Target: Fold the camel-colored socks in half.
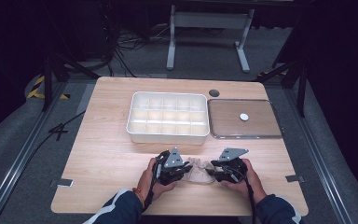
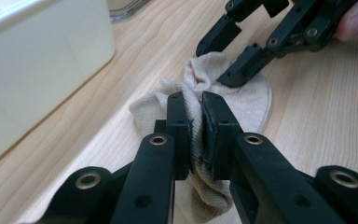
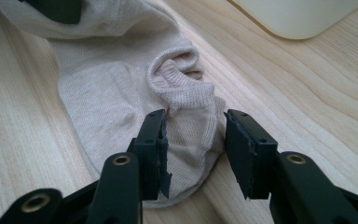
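At lower centre, the left gripper (image 2: 194,122) pinches the beige sock (image 3: 116,93); the right gripper (image 3: 193,140), jaws apart astride its cuff, must close next.

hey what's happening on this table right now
A person is working a beige sock at the near edge of the wooden table with a pair of tongs in each hand. The left tongs are clamped shut on a fold of the sock. The right tongs stand open over its other end, jaws either side of the fabric without pressing it. Farther back sit a white divided box and a tray, untouched.
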`<state>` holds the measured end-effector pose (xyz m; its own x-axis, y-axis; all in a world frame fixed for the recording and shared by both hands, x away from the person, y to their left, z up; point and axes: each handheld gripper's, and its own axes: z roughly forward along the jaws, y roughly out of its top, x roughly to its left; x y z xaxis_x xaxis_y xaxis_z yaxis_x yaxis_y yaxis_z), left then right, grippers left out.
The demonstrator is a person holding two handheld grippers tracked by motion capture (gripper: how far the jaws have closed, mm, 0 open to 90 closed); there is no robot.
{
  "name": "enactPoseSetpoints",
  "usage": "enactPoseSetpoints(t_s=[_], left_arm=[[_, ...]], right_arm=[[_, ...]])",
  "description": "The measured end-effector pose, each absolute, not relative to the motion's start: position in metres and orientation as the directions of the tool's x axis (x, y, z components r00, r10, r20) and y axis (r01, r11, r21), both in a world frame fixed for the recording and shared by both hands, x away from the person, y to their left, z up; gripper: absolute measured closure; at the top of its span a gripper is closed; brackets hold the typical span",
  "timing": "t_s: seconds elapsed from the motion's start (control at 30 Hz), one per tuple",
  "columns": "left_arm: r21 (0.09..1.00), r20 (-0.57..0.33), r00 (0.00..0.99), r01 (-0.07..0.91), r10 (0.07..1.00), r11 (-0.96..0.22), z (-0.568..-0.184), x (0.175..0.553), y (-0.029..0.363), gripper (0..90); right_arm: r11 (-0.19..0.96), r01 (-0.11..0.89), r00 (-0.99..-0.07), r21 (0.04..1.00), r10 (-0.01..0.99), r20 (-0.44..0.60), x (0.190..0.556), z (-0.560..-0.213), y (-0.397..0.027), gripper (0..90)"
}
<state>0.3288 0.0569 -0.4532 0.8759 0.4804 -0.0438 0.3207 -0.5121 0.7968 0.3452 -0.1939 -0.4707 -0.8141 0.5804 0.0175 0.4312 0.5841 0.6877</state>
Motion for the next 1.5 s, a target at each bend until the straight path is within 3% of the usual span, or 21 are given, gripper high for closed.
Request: enactPoseSetpoints(t_s=[0.97, 1.1, 1.2, 1.3, 1.4, 1.5], left_arm=[[0.795, -0.026, 0.891, 0.294, 0.454, -0.531, -0.464, 0.328, 0.009, 81.3], [0.802, -0.029, 0.895, 0.286, 0.445, -0.525, -0.465, 0.326, 0.006, 69.5], [0.802, 0.016, 0.901, 0.248, 0.434, -0.544, -0.456, 0.324, 0.007, 53.4], [0.827, 0.015, 0.907, 0.226, 0.421, -0.516, -0.442, 0.322, 0.018, 46.1], [0.841, -0.009, 0.904, 0.238, 0.426, -0.487, -0.428, 0.322, 0.037, 49.9], [0.845, -0.034, 0.905, 0.252, 0.423, -0.472, -0.426, 0.323, 0.058, 63.8]], right_arm=[[0.586, 0.432, -0.814, 0.686, 0.580, 0.017, 0.345, -0.471, -0.193, 59.6], [0.584, 0.432, -0.816, 0.687, 0.578, 0.021, 0.345, -0.471, -0.194, 59.6], [0.582, 0.436, -0.815, 0.687, 0.578, 0.027, 0.346, -0.472, -0.194, 59.6], [0.579, 0.437, -0.815, 0.688, 0.578, 0.031, 0.346, -0.472, -0.194, 59.6], [0.577, 0.438, -0.815, 0.689, 0.579, 0.033, 0.346, -0.472, -0.195, 59.5], [0.577, 0.438, -0.815, 0.689, 0.579, 0.033, 0.346, -0.472, -0.195, 59.5]])
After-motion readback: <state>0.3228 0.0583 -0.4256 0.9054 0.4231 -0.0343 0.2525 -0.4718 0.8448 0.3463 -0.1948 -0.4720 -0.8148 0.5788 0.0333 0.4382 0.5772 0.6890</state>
